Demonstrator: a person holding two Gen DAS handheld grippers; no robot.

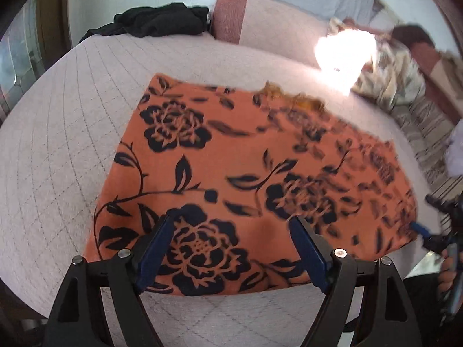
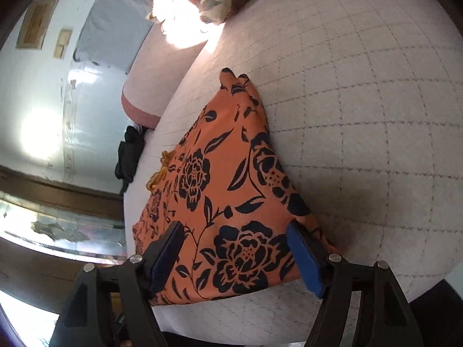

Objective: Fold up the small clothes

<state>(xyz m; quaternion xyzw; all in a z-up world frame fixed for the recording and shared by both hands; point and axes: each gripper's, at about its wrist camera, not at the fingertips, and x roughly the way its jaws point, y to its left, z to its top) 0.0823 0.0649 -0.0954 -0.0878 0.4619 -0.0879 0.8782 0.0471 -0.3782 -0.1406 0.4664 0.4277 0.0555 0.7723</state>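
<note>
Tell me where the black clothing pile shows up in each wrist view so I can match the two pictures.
Left wrist view: the black clothing pile lies at top centre-left, on the far edge of the bed.
Right wrist view: it sits at the left middle, on the bed's edge by the wall.
Shared landmark: the pink bolster pillow lies right beside it in both.

1. The orange garment (image 1: 220,156) is soft matt cloth printed with dark flowers.
2. The bed (image 1: 58,144) wears a pale quilted cover, stitched in a grid.
3. The left tool (image 1: 233,225) and right tool (image 2: 234,231) are matt black plastic with blue rubbery pads (image 2: 303,257) and shiny metal pins.
</note>
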